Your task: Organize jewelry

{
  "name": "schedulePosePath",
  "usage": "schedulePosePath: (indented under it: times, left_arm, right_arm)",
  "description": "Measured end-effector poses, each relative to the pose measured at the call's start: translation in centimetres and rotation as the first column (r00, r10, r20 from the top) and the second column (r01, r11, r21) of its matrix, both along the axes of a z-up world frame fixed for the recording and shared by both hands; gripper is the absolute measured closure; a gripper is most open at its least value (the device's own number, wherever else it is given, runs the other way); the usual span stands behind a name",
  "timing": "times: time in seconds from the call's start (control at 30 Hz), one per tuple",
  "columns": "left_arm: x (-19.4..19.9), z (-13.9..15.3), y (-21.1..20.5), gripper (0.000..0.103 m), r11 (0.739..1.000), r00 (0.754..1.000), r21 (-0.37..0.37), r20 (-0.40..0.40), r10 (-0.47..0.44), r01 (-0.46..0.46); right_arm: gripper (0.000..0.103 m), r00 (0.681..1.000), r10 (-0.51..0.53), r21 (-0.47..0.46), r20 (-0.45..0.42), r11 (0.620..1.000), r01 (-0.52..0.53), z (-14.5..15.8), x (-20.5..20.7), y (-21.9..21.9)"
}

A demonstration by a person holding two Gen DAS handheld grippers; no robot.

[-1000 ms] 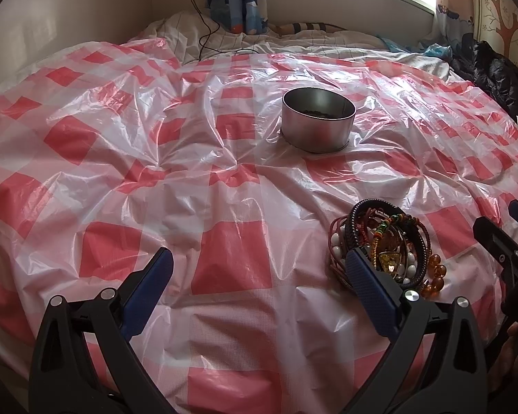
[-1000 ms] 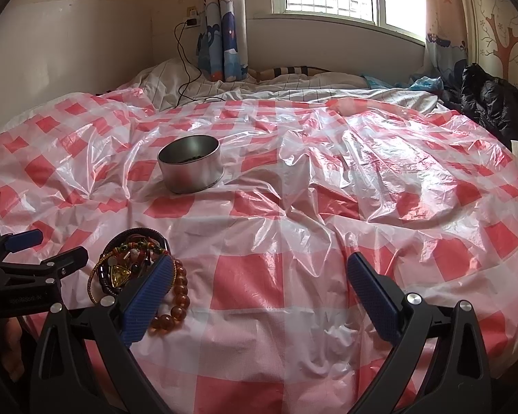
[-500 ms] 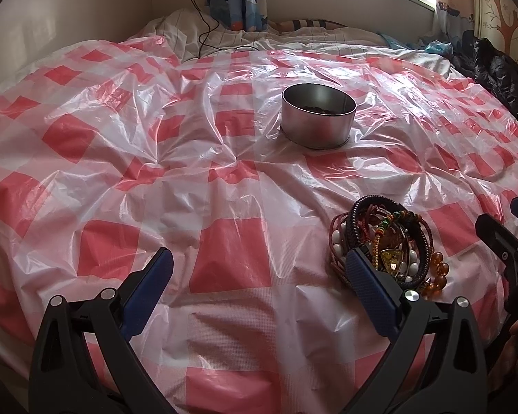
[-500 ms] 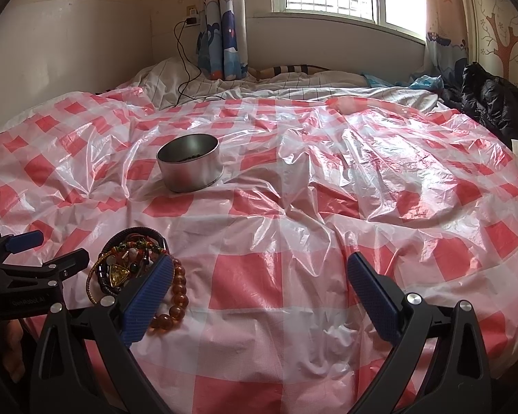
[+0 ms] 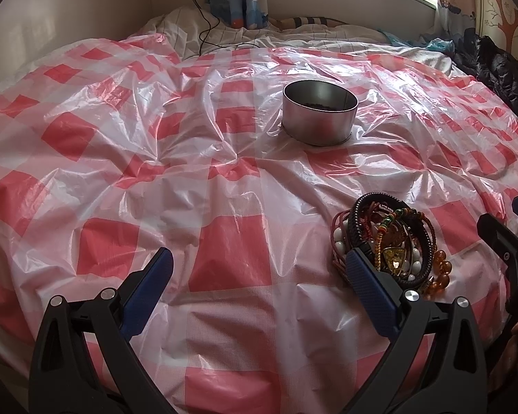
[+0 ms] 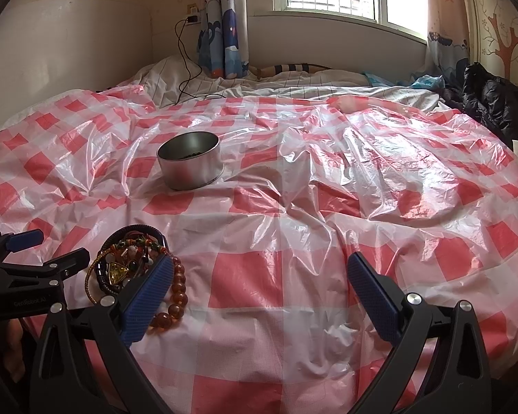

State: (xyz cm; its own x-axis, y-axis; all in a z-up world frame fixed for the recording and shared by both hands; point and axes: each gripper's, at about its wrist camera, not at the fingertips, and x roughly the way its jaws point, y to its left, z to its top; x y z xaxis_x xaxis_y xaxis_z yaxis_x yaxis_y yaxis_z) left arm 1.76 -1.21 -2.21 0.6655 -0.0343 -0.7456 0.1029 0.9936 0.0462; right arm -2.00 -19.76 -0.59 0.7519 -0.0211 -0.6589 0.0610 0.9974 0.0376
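Fingers of left gripper (image 5: 259, 283) spread wide and empty, blue pads hovering low over the sheet; fingers of right gripper (image 6: 260, 284) likewise parted, grasping nothing. Tangled pile of beaded, braided and corded bracelets (image 5: 386, 241), with loose strand of amber beads and yellow triangular pendant, lying on the sheet between the two grippers: just beside the left gripper's right-hand pad, and partly behind the right gripper's left-hand pad in the right wrist view (image 6: 131, 262). Pile heaped rather than sorted, so likely not yet dealt with. Round shallow silver metal tin (image 5: 319, 117), open-topped, standing upright well beyond the pile; something dark inside, too small to identify; presumably the destination. Crinkled red-and-white checked plastic sheet (image 5: 224, 255) spread over the bed, probably as a work surface. Black charger cable (image 6: 184, 65) trailing from wall socket onto bedding beyond.
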Motion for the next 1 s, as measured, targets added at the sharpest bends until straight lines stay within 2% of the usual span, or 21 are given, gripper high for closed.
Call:
schedulePosePath:
  times: [0.5, 0.73, 1.0]
  left_arm:
    - [0.3, -0.1, -0.2, 0.007, 1.000, 1.000, -0.011, -0.019, -0.005, 0.005]
    - [0.3, -0.2, -1.3, 0.007, 0.999, 1.000, 0.020, -0.011, -0.028, 0.029]
    - [0.5, -0.1, -1.2, 0.007, 0.999, 0.999, -0.004, -0.021, -0.041, 0.041]
  right_arm:
    - [0.006, 0.999, 0.032, -0.010, 0.004, 0.999, -0.032, 0.2, 0.0, 0.6]
    - [0.006, 1.000, 0.018, -0.007, -0.007, 1.000, -0.019, 0.0, 0.3, 0.1]
    - [0.006, 0.999, 0.024, -0.023, -0.023, 0.999, -0.025, -0.6, 0.9, 0.5]
